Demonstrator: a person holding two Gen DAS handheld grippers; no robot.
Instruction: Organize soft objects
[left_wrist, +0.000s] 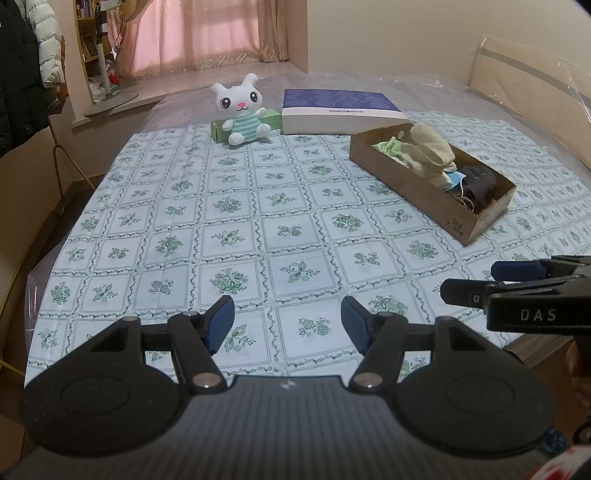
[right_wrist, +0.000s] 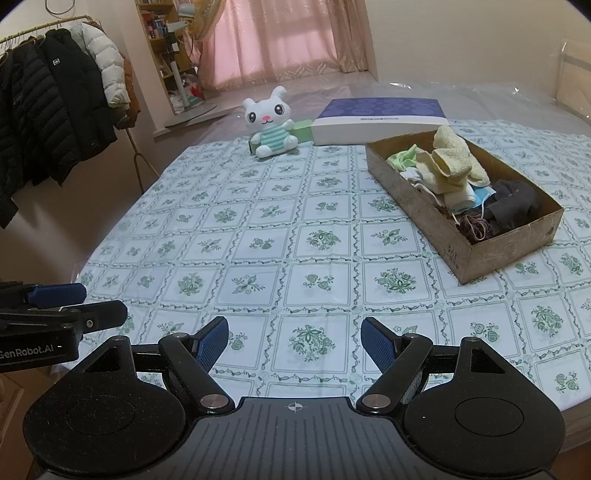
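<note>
left wrist view: left gripper (left_wrist: 288, 325) is hovering spread and empty over the tablecloth (left_wrist: 258, 221); plush rabbit (left_wrist: 242, 110) is sitting far ahead, outside the cardboard box (left_wrist: 424, 192) | right wrist view: right gripper (right_wrist: 293, 343) is also spread, empty; the box of cloths (right_wrist: 454, 166) is standing ahead on the right | advice: reach far, pinch the rabbit's body gently.
</note>
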